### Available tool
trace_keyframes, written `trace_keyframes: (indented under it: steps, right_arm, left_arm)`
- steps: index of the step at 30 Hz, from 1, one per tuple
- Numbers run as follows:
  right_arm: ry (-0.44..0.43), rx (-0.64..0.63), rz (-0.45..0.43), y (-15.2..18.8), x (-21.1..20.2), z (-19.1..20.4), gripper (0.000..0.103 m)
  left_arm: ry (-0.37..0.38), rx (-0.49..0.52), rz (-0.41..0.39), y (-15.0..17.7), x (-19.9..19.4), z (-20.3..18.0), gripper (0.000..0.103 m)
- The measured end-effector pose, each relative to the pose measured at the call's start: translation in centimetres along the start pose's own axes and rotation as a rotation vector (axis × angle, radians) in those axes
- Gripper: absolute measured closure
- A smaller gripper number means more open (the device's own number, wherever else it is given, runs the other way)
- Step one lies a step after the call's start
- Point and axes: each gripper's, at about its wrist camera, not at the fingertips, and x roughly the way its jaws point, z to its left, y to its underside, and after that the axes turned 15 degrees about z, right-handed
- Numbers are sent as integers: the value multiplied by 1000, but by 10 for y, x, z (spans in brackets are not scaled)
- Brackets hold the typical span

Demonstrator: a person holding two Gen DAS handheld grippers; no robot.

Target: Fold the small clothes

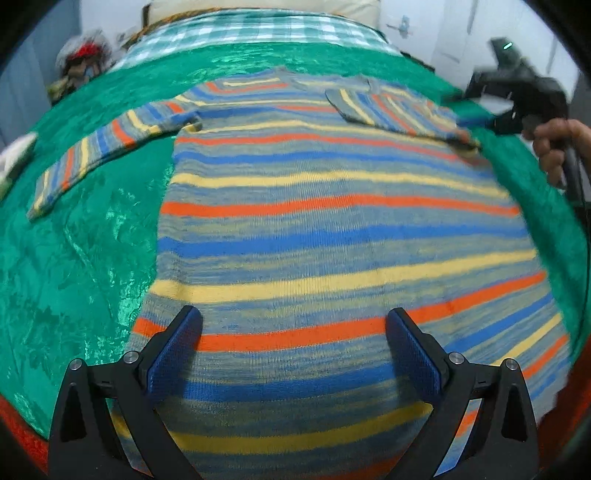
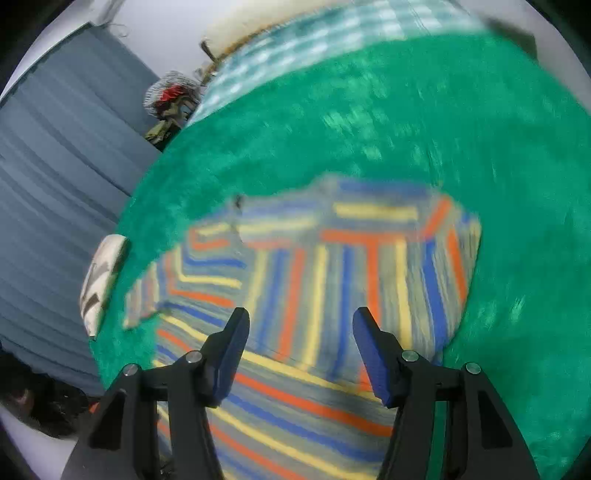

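Knitted striped sweater (image 1: 332, 229) in blue, orange, yellow and grey: lies flat on the green plush blanket (image 1: 85, 258) covering the bed. One sleeve (image 1: 110, 144) extends outward from the sweater body onto the blanket; the other sleeve (image 1: 399, 110) is folded across the sweater's chest. Green-and-white checked cloth (image 1: 243, 29): beyond the sweater's collar end, at the head of the bed. Left tool (image 1: 293, 350): above the sweater's hem, blue-padded jaws spread wide, nothing between them. Right tool (image 2: 301, 350): above the folded sleeve at the sweater's shoulder, jaws parted, nothing clamped; view blurred. Hand (image 1: 554, 147): grips the right tool's handle, beside the sweater's folded-sleeve edge.
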Motion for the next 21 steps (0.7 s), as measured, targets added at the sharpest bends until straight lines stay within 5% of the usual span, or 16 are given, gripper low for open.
trace_keyframes:
  steps: [2, 3, 4, 8, 12, 16, 19, 21]
  right_arm:
    - [126, 93, 64, 12, 26, -35, 72]
    - [139, 122, 13, 20, 19, -47, 100]
    - [128, 144, -14, 25, 10, -52, 102]
    - [155, 34, -85, 55, -32, -23, 94]
    - [117, -160, -14, 110, -29, 17, 56]
    - [240, -165, 140, 160, 13, -5, 60]
    - [280, -108, 86, 192, -10, -18, 64]
    - [288, -112, 53, 206, -28, -6, 63]
  left_arm:
    - [-33, 34, -12, 4, 4, -4, 1]
    - [-33, 33, -22, 5, 4, -4, 1]
    - [-29, 28, -25, 5, 4, -3, 1]
    - [-27, 21, -15, 3, 3, -2, 1]
    - [-31, 19, -15, 3, 6, -3, 1]
    - [-33, 38, -2, 8, 4, -1, 1]
    - [-13, 37, 44, 14, -11, -1, 2]
    - [70, 48, 46, 19, -28, -8, 2]
